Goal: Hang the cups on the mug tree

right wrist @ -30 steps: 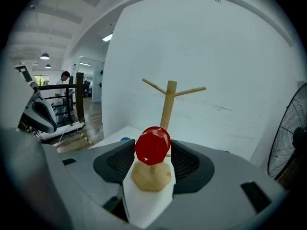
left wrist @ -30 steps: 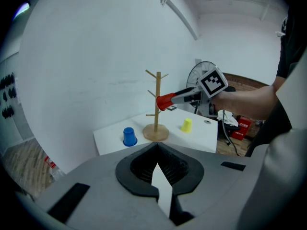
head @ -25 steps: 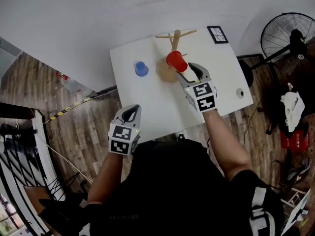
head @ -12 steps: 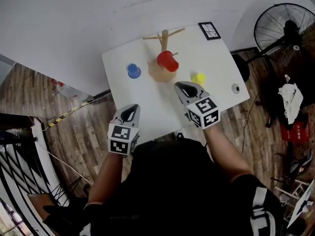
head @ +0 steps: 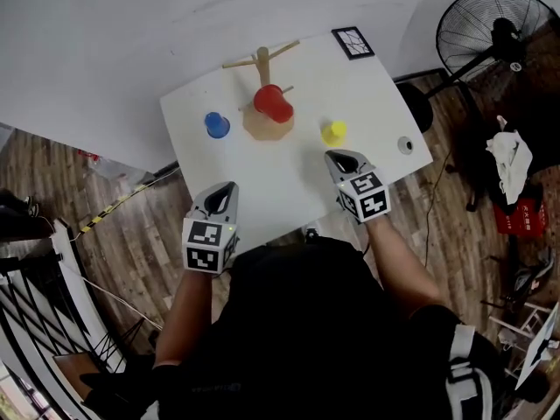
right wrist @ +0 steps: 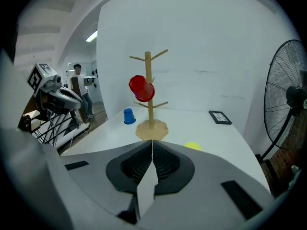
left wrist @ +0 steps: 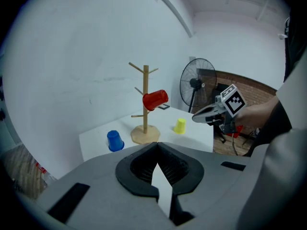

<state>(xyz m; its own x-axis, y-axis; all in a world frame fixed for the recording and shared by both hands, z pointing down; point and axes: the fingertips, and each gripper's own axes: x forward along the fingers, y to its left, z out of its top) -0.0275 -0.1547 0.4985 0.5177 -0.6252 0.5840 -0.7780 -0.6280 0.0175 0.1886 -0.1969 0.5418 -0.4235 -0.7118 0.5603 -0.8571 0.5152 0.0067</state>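
Hovering at the near edge of the white bench (head: 289, 191), both tools are clenched on nothing. The left tongs (head: 225, 189) hang just off the near left corner. The right tongs (head: 338, 157) sit over the near right part, their tips pointing at the yellow cup (head: 332, 132), near but not touching. That cup stands mouth-down between the near right corner and the mug tree (head: 262, 58), which rises close to the far edge. A red cup (head: 273, 103) is already slipped over one peg. The blue cup (head: 216, 125) waits mouth-down by the left edge.

The step in hand is probably the reach for the yellow cup. To do it well, the right tongs should be released wide before descending. They should take the wall low and squarely so the light cup does not tip or skid. The cup is then best turned with its mouth toward a free peg, clear of the red one.
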